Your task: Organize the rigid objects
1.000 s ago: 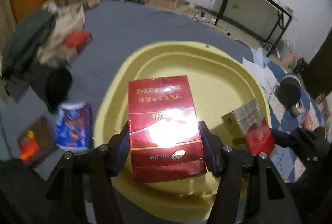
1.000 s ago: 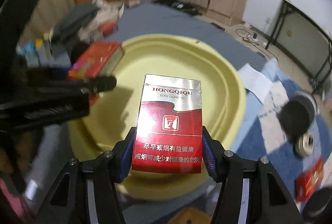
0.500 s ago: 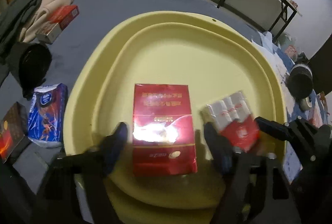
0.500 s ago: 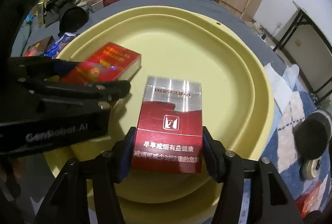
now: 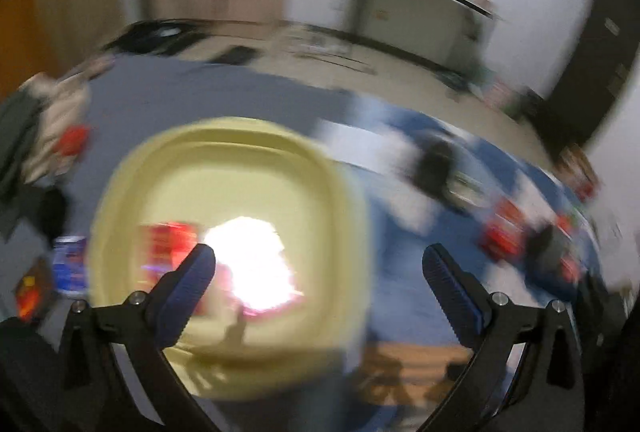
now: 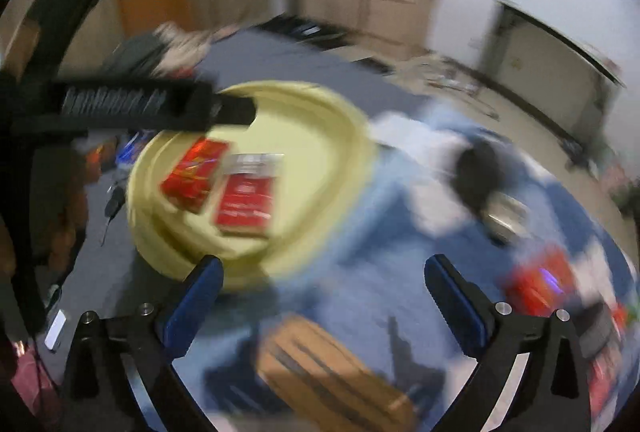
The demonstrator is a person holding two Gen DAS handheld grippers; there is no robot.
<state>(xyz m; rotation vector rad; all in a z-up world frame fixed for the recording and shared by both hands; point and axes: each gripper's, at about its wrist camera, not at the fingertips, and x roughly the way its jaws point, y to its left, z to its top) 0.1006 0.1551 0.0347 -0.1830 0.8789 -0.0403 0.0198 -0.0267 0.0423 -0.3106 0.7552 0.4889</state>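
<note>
Right claw (image 6: pixel 322 274) over blue-checked cloth (image 6: pixel 352 296)

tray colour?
Pale yellow tray; clearest in the right wrist view, where two red cigarette packs lie in it.

Both the left tongs (image 5: pixel 318 258) and the right tongs (image 6: pixel 322 270) are gaping wide, having just been opening, nothing between their fingers.
</note>
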